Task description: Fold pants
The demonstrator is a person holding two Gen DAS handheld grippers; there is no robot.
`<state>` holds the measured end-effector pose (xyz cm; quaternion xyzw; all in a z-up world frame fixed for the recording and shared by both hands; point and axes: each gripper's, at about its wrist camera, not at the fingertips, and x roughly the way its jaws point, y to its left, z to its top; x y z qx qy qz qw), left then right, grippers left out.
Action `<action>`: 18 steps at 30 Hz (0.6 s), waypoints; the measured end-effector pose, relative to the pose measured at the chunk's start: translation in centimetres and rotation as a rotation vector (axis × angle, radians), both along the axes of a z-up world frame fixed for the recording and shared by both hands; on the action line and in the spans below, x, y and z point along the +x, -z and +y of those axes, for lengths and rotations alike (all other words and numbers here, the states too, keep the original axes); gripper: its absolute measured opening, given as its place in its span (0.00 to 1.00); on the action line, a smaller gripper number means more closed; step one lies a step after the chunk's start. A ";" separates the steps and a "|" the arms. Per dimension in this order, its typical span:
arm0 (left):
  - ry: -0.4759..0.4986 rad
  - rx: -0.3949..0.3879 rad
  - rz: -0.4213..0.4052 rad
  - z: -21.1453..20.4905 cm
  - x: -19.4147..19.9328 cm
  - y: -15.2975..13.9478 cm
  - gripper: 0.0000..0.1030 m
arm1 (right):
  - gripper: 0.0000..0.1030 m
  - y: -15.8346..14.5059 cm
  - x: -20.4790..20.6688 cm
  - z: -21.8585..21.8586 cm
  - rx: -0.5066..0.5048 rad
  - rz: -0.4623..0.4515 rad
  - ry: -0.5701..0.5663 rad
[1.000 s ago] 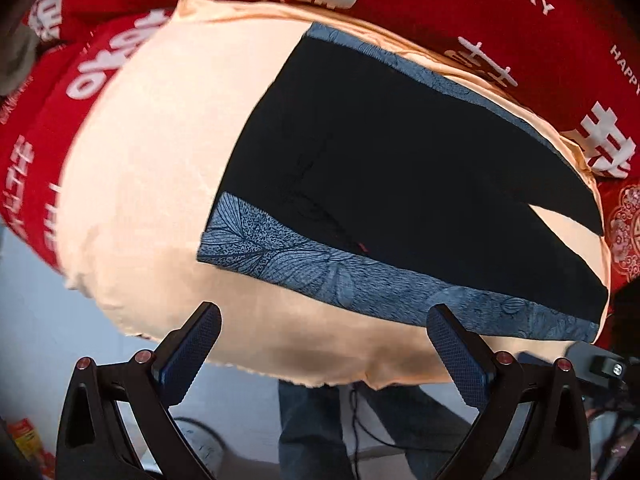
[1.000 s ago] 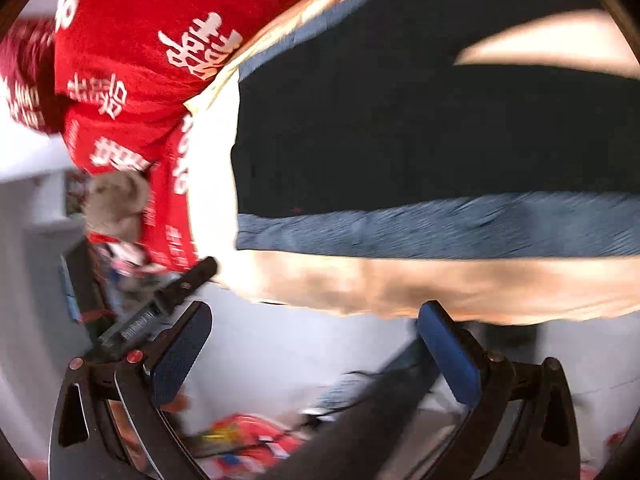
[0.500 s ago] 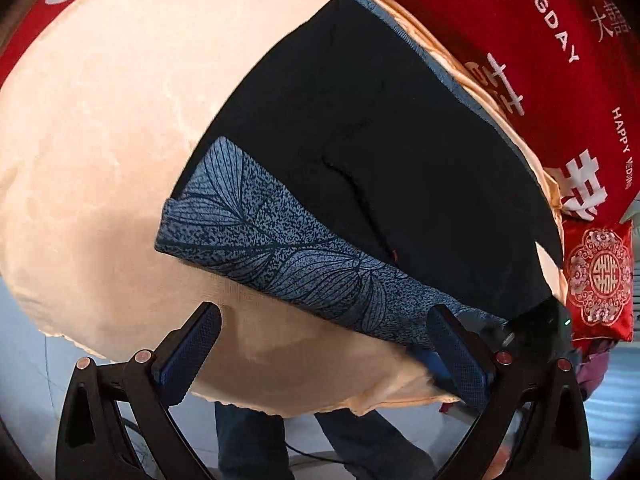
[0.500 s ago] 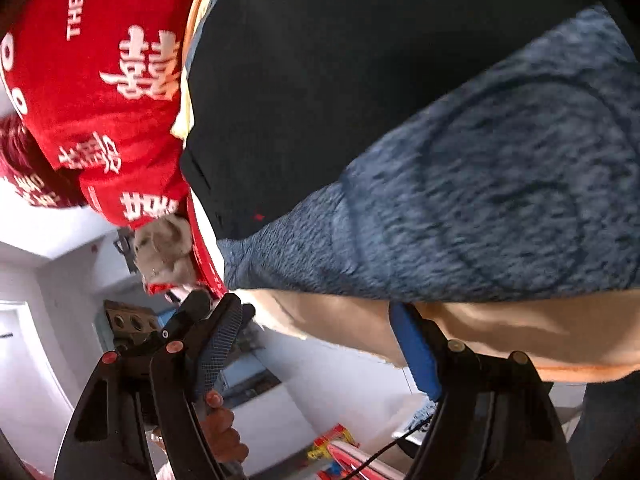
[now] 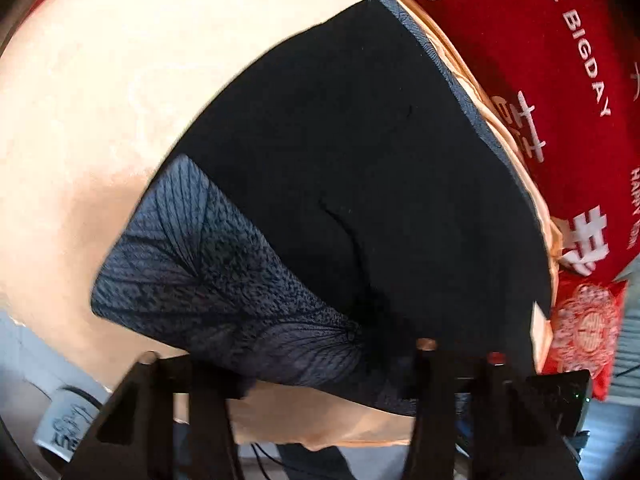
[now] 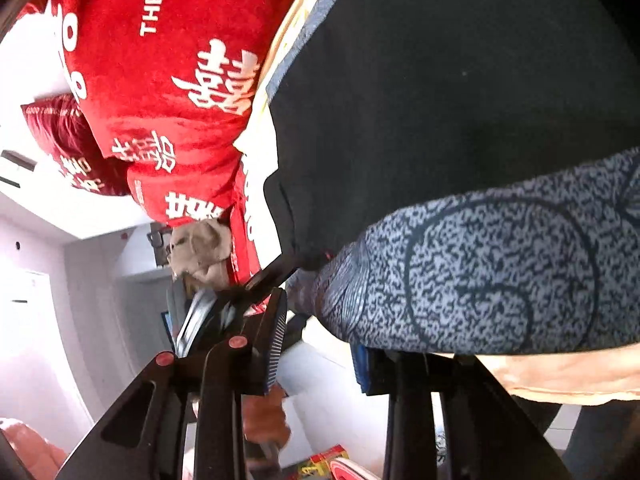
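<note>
Left wrist view: the black pants (image 5: 360, 160), laid flat on a peach sheet (image 5: 100, 120), are met at their patterned near edge (image 5: 208, 272) by the left gripper (image 5: 320, 364), its jaws closing over the fabric, so the edge can be lifted.

Right wrist view: the right gripper (image 6: 316, 344) is closing on the same band's corner (image 6: 480, 276), apparently for a matched fold.

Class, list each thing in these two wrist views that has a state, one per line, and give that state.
Pants: spread flat on the peach sheet, patterned blue waistband nearest the claws.
Peach sheet: laid over the red bedding.
Left claw: closing, waistband edge between its fingers.
Right claw: closing at the waistband corner.
</note>
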<state>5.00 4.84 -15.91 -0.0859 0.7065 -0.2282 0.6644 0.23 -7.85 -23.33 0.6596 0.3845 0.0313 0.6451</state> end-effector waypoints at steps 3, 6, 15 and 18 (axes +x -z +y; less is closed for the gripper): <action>0.047 -0.003 -0.004 -0.1 -0.1 -0.1 0.30 | 0.36 1.1 -2.5 -0.3 -0.016 0.051 -0.011; 0.077 0.003 -0.007 -0.4 0.0 -0.1 0.30 | 0.42 2.6 -6.0 -1.6 -0.020 0.108 0.061; 0.121 0.023 0.003 -2.6 0.7 0.2 0.30 | 0.44 4.8 -13.8 -4.3 0.059 0.089 0.358; 0.132 0.028 -0.007 -2.9 0.8 0.3 0.30 | 0.44 4.9 -14.1 -4.4 0.083 0.040 0.460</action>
